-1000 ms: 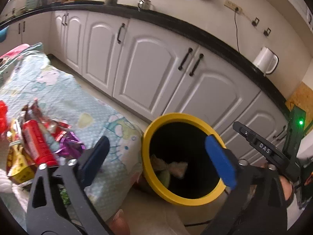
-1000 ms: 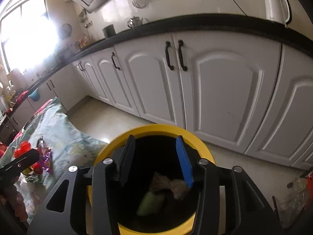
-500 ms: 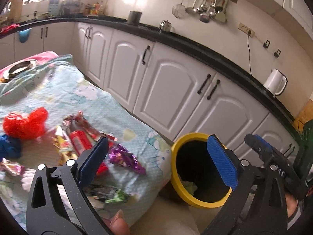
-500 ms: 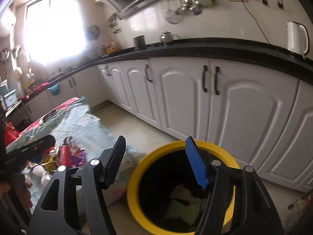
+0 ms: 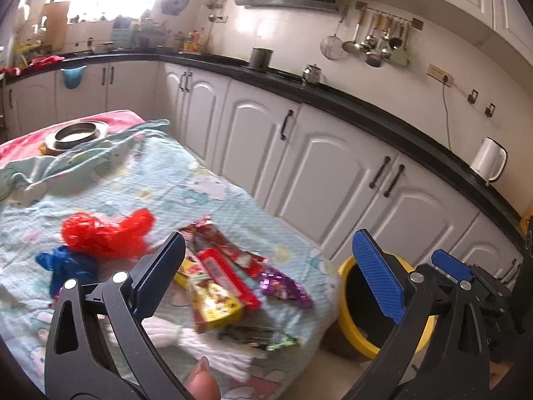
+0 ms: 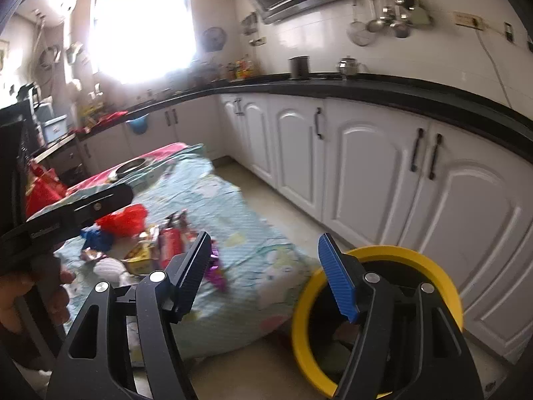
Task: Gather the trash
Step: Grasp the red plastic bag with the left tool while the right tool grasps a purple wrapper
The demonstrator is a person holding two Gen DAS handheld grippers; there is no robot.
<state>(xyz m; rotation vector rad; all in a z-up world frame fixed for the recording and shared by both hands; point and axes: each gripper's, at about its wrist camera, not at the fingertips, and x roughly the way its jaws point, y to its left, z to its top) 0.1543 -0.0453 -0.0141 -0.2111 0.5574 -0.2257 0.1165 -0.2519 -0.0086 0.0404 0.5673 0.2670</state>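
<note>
The trash lies in a loose heap on the table (image 5: 206,180), which is draped in a pale green cartoon-print cloth: a red wrapper (image 5: 226,275) across a yellow packet (image 5: 213,310), a purple foil wrapper (image 5: 286,286) just beside them, a crumpled red plastic bag (image 5: 106,233), a blue scrap (image 5: 70,266) touching it, and a white wad (image 5: 200,343) at the near edge. Motion blur smears the print on every packet — no label can be read, and a dark wrapper (image 5: 260,335) near the white wad is hard to make out.

The left tongs (image 5: 266,280) hover above the heap, spread wide, with nothing between their blue pads. The right tongs (image 6: 265,273) are likewise wide open and empty, held above the table's corner and the bin.

The yellow-rimmed bin (image 6: 433,260) stands on the floor against the table's end; its inside is dark and largely hidden behind the right tongs, so its contents stay unclear. A metal bowl (image 5: 78,133) sits at the table's far end on a pink cover. Beyond run white cabinets (image 5: 319,180) under a black counter, with a white kettle (image 5: 489,160), hanging utensils (image 5: 376,43) — and a window blown out to pure glare.
</note>
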